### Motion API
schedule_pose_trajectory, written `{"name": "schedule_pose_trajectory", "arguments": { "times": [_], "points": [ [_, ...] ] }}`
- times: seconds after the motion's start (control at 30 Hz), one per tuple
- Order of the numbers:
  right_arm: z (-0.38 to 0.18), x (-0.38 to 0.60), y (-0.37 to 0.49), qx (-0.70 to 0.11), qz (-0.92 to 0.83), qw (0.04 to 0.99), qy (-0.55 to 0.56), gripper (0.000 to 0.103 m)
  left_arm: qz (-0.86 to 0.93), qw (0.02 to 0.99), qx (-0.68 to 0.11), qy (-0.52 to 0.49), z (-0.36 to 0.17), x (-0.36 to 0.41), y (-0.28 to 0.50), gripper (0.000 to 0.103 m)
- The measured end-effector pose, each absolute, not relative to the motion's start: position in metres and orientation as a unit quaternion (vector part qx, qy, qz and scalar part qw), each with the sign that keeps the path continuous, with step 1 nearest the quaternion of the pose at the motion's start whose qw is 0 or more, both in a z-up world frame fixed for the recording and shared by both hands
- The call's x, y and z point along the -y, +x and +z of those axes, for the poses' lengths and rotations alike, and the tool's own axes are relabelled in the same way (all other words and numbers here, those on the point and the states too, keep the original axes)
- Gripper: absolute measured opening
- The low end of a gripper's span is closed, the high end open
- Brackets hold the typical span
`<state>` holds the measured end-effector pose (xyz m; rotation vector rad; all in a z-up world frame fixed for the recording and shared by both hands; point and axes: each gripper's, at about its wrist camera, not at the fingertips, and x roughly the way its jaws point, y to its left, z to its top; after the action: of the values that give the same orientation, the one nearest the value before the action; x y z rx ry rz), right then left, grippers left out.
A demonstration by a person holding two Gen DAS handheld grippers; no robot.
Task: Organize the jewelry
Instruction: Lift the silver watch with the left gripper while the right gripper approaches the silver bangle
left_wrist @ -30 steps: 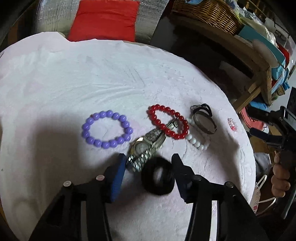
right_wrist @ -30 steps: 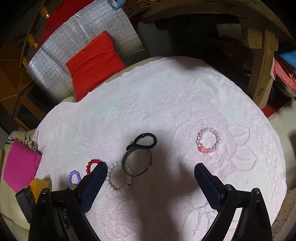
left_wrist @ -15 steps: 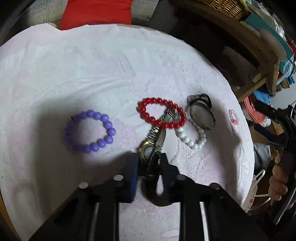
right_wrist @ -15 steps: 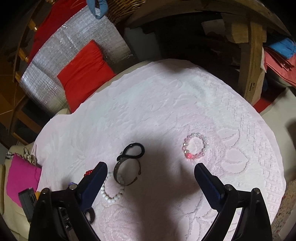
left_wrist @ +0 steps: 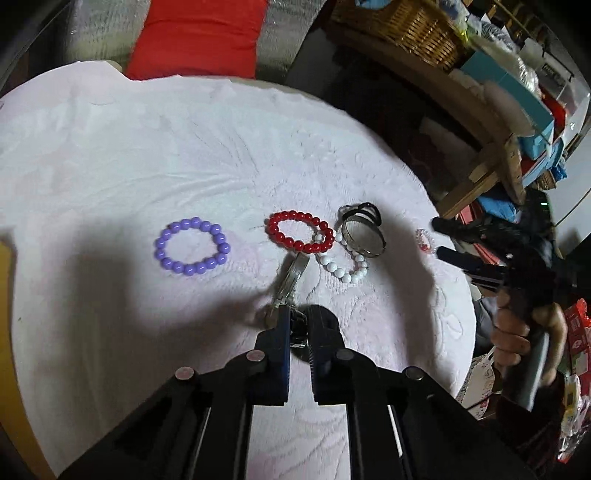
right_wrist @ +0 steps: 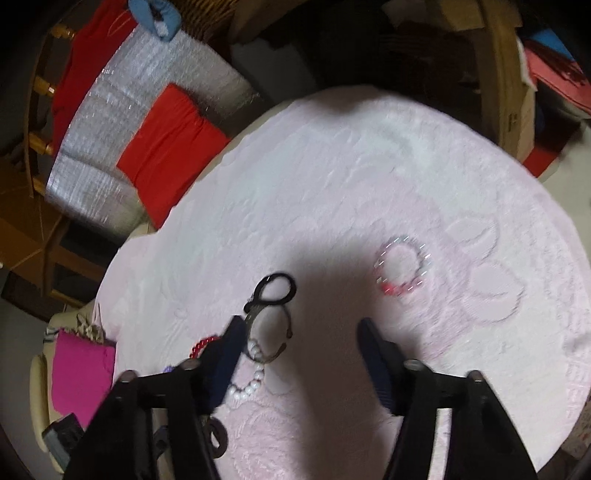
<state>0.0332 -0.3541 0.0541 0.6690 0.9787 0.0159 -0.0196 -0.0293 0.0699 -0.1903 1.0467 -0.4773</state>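
Note:
My left gripper (left_wrist: 298, 319) is shut on a silver metal watch (left_wrist: 291, 273), whose band trails forward toward a red bead bracelet (left_wrist: 300, 236). A purple bead bracelet (left_wrist: 192, 246) lies to the left. A white pearl bracelet (left_wrist: 341, 271) and a dark metal bangle (left_wrist: 364, 238) with a black hair tie (left_wrist: 364, 210) lie to the right. My right gripper (right_wrist: 299, 328) is open above the cloth, between the bangle (right_wrist: 269, 332) and a small pink bead bracelet (right_wrist: 402, 271).
The round table has a pale pink embossed cloth (left_wrist: 129, 147). A red cushion (left_wrist: 195, 37) lies beyond its far edge. A wooden shelf with a wicker basket (left_wrist: 402, 26) stands at the right. A magenta item (right_wrist: 81, 373) lies at the left edge.
My left gripper closed on the watch and drew it back from the red bracelet. The black ring that was between its fingers is now mostly hidden. My right gripper moved forward and left.

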Motion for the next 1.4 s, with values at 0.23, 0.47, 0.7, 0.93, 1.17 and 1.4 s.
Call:
{"name": "schedule_pose_trajectory", "arguments": {
  "times": [0.23, 0.47, 0.7, 0.93, 1.17, 1.4],
  "points": [
    [0.041, 0.326, 0.049, -0.486, 0.000, 0.837, 0.252, 0.051, -0.212, 0.845, -0.481, -0.096, 0.081, 0.006, -0.041, 0.009],
    [0.026, 0.305, 0.067, -0.501, -0.026, 0.847, 0.175, 0.051, -0.195, 0.846, -0.489, -0.079, 0.070, -0.006, -0.057, 0.009],
    [0.021, 0.292, 0.068, -0.492, -0.048, 0.864, 0.090, 0.007, -0.194, 0.845, -0.496, -0.055, 0.051, 0.000, -0.060, 0.009],
    [0.038, 0.318, 0.056, -0.473, -0.035, 0.871, 0.131, 0.004, -0.193, 0.854, -0.483, -0.018, 0.039, 0.017, -0.063, 0.051],
    [0.037, 0.350, 0.055, -0.487, -0.012, 0.845, 0.221, 0.007, -0.172, 0.860, -0.480, 0.005, 0.027, 0.018, -0.061, 0.022],
    [0.043, 0.343, 0.051, -0.466, 0.019, 0.854, 0.230, 0.069, -0.173, 0.862, -0.476, -0.028, 0.031, 0.011, -0.061, 0.021]
  ]
}}
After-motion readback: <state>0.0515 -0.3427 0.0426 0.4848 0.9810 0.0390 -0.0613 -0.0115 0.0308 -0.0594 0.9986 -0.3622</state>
